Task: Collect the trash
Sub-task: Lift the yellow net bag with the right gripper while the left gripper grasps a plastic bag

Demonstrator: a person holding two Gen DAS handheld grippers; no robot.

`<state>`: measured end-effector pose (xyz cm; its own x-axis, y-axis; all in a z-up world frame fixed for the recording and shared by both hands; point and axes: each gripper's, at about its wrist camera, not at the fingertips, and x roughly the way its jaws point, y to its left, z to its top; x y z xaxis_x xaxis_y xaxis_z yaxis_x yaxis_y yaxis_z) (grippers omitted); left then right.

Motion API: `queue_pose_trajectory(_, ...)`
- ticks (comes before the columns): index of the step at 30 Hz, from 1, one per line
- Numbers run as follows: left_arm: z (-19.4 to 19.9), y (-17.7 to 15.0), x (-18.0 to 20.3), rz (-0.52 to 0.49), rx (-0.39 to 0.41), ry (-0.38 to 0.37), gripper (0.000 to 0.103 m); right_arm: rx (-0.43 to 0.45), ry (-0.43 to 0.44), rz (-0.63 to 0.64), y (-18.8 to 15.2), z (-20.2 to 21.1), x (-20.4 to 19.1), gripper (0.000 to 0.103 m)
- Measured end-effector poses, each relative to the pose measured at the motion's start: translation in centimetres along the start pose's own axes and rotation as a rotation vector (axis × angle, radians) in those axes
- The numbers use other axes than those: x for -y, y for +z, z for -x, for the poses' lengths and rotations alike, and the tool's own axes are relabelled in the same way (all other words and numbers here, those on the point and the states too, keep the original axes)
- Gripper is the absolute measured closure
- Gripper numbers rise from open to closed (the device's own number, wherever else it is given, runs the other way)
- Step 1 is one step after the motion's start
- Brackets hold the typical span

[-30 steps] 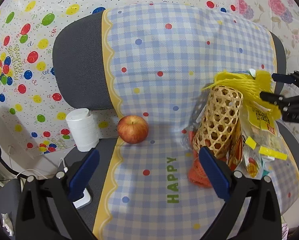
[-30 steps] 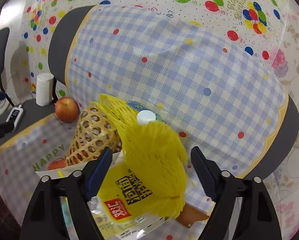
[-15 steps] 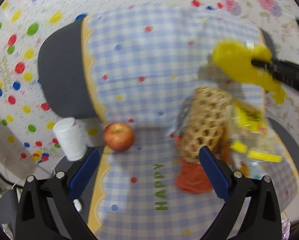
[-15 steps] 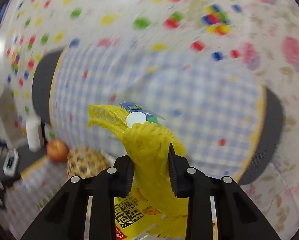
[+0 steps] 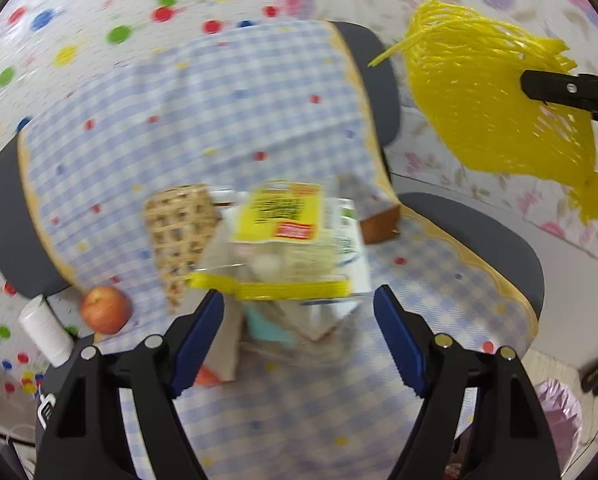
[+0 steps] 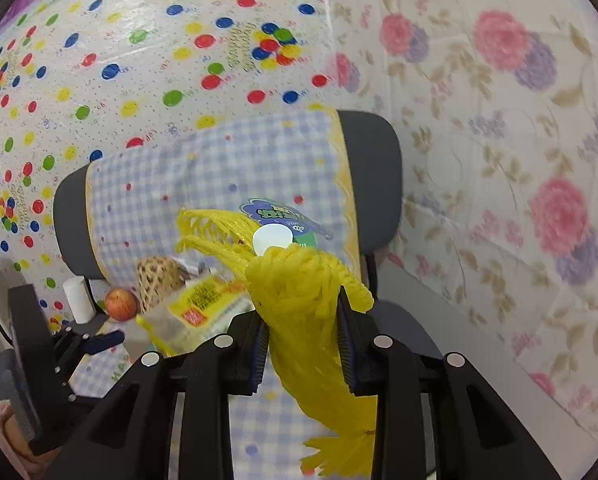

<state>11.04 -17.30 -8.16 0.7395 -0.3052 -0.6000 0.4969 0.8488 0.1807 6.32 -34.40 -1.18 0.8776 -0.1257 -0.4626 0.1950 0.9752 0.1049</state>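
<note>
Clamping a yellow net (image 6: 299, 320), the right gripper (image 6: 303, 344) holds it in the air above the seat, its two pads pressed into the mesh from either side; a tag with a white disc (image 6: 273, 238) pokes up behind the bunched top of the net. From the left wrist view the same net (image 5: 495, 96) hangs high at the right, well clear of the pile below, with the right gripper's fingers (image 5: 555, 88) reaching in from the edge. The left gripper (image 5: 299, 332) has just been closing a little, yet its jaws stand wide with nothing pinched; a yellow-labelled bag (image 5: 287, 240) lies ahead of them, apart from the pads. Beside that bag a woven basket (image 5: 179, 232) lies on the checked cloth (image 5: 219, 112) draped over a grey chair (image 5: 479, 240). An apple (image 5: 106, 309) and a white roll (image 5: 45, 330), possibly stacked cups, sit at the left. The left view is blurred.
</note>
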Motion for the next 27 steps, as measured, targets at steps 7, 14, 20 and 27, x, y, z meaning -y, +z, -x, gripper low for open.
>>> queue_pose_trajectory(7, -4.7, 0.4, 1.5, -0.108, -0.052, 0.124, 0.031, -0.039, -0.007, -0.079, -2.3, 0.5, 3.1, 0.072)
queue_pose_trajectory(14, -5.8, 2.6, 0.0, -0.121, -0.015, 0.113, 0.087, -0.044, -0.010, -0.100, -3.2, 0.5, 3.6, 0.072)
queue_pose_trajectory(20, -1.0, 7.3, -2.9, 0.006, 0.127, 0.019, 0.102, 0.022, -0.022, -0.139, -2.9, 3.0, 3.9, 0.072)
queue_pose_trajectory(27, 9.0, 8.1, -0.8, 0.041, 0.280, -0.172, 0.102, 0.101, -0.057, -0.197, -3.4, 8.7, 4.3, 0.072)
